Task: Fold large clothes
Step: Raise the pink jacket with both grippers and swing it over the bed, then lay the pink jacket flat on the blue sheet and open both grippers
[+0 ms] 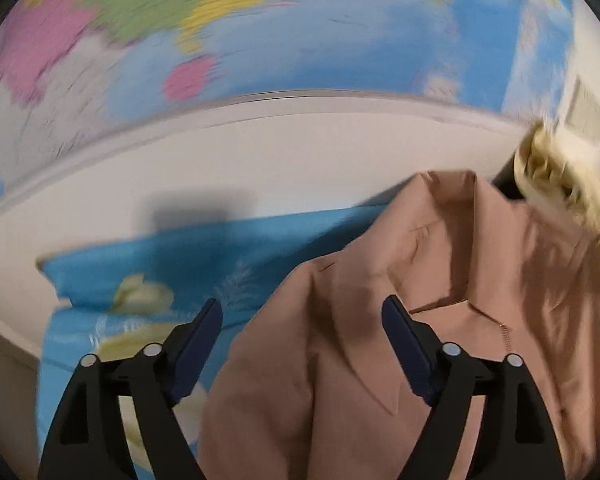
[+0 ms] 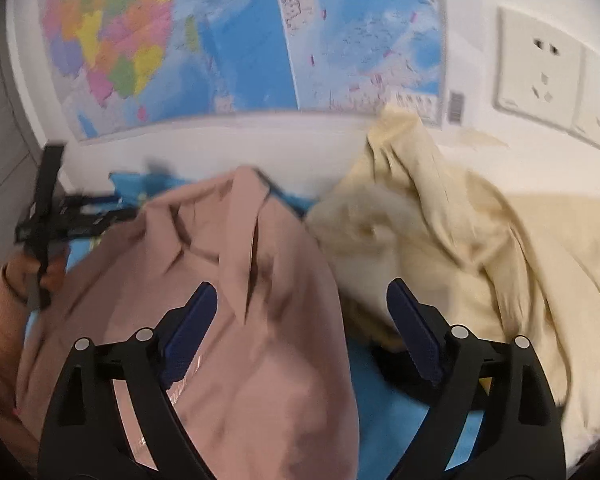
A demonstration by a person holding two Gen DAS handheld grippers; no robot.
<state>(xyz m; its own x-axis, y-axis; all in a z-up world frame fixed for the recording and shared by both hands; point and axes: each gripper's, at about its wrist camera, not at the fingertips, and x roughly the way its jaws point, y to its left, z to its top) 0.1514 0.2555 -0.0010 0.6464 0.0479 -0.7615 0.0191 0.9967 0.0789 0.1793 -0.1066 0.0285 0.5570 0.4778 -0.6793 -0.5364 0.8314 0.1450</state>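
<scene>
The crumpled pinkish-brown collared cloth garment [image 2: 236, 280] lies on the blue printed sheet [image 1: 148, 276], just beside the crumpled cream fabric [image 2: 480, 248]. Left gripper [image 1: 302, 322]: jaws released above the garment, grasping nothing. Right gripper [image 2: 300, 304]: jaws released, grasping nothing.

Jacket [image 2: 228, 280] lies on the bedsheet [image 2: 384, 424], centre-left. Crumpled garment [image 2: 480, 248] just right of it, edges touching, piled vs. the far wall. Map [image 2: 240, 36] on the wall behind both; sockets [image 2: 540, 68] far right. Left gripper [image 2: 48, 216] at jacket's left edge.
</scene>
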